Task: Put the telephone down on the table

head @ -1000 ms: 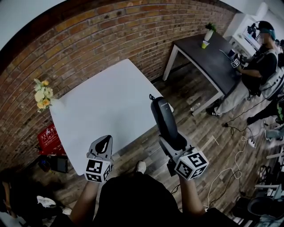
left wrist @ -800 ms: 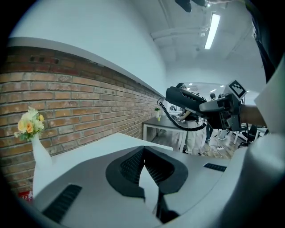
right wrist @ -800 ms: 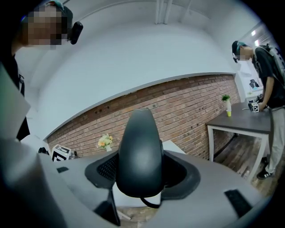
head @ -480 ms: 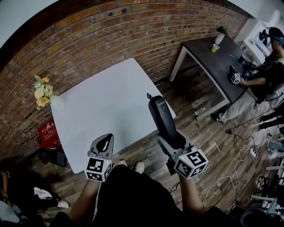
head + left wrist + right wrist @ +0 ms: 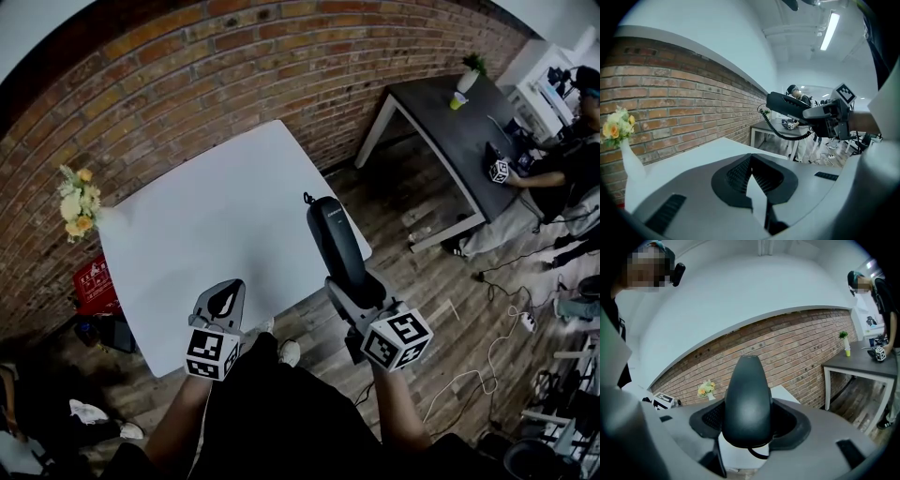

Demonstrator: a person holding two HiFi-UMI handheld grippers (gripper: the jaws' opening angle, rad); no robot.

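Right gripper (image 5: 361, 295) fingers clamped on telephone (image 5: 336, 239), crossing near edge of white table (image 5: 206, 216), left gripper (image 5: 225, 298) fingers together

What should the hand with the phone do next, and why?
Probably carry it forward and down onto the table. The right tool grips the phone, which hangs in the air by the table's edge and rests on nothing.

flowers (image 5: 75, 199) | brick wall (image 5: 234, 70) | dark desk (image 5: 436, 122) | seated person (image 5: 562, 164) | red crate (image 5: 96, 284)
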